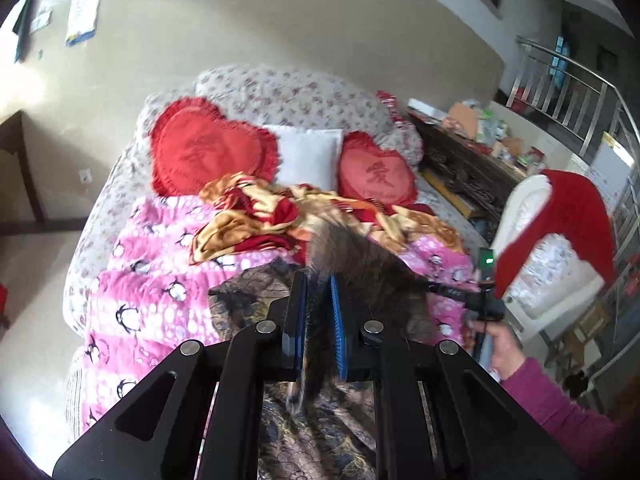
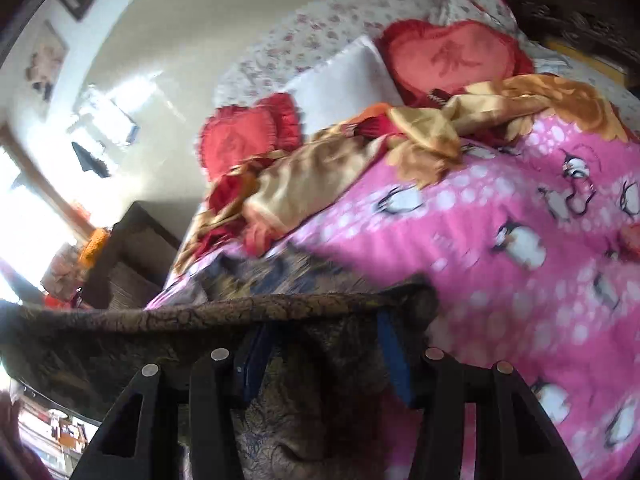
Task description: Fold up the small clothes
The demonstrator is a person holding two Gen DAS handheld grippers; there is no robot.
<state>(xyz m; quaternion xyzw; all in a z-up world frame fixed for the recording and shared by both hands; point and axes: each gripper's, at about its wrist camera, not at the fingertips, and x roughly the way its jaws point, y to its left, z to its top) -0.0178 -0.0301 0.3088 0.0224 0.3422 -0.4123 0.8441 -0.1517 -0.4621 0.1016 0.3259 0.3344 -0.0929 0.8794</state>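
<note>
Left wrist view, near: my left claw is closed almost fully on a fold of the dark brown patterned garment, the cloth pinched between its blue pads and hanging down below them. More of the same garment lies spread on the bed under the claw.

Right wrist view, near: my right claw stands about half open, and the garment is draped taut across its fingertips, hiding them. I cannot tell whether the pads press on the cloth. The stretched edge runs off to the left of the frame.

Near right, left wrist view: my right hand, in a magenta sleeve, grips the handle of the right claw, which is blurred.

Middle distance: the garment rests on a pink penguin-print quilt that covers the bed. Just beyond it lies a crumpled gold-and-red blanket.

Far: two red heart-shaped cushions flank a white pillow, all resting against a floral-print pillow at the wall. To the far right stands a dark wooden cabinet with clutter on top, and a white chair draped with a red cloth.
</note>
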